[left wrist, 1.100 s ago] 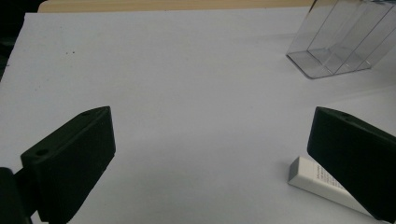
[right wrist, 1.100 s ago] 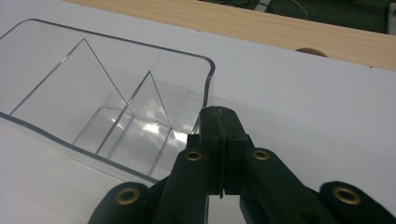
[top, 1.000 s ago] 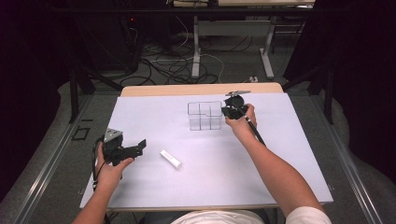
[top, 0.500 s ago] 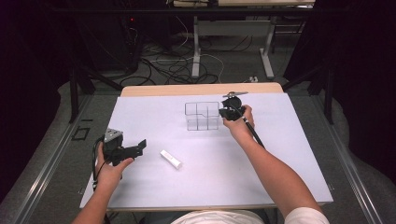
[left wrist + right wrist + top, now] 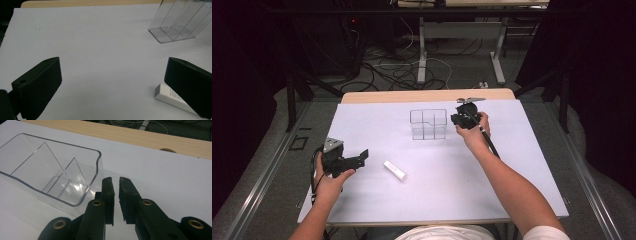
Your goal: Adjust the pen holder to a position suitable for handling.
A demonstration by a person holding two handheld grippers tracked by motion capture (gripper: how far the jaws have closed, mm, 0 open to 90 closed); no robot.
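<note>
Jaws on the right gripper [image 5: 115,195] are sitting almost closed, a thin slit between the pads, nothing in it; they have just been opening a crack. They are hanging just beside the right wall of the clear divided organizer [image 5: 53,173], apart from it as far as the right gripper view is showing. In the high view that gripper [image 5: 460,120] is sitting at the organizer's [image 5: 428,124] right edge, far side of the bench [image 5: 532,165].

Jaws on the left gripper [image 5: 111,86] are standing wide open and empty. The white eraser [image 5: 172,98] is lying flat on the white sheet, partly tucked behind the right-hand jaw in the left gripper view, so it is off to that side of the gap and not centred in it.

In the high view the left gripper [image 5: 357,159] is pointing right and the eraser [image 5: 395,170] is lying just beyond its tips, long axis running diagonally, near end toward the gripper, far end toward the person. Left hand is clearly the nearer 1; the right is well apart from the eraser.

Judgement: next move is looking like a left-hand pick, needing a short shift toward the eraser so the jaws are spanning its narrow width across that diagonal.
</note>
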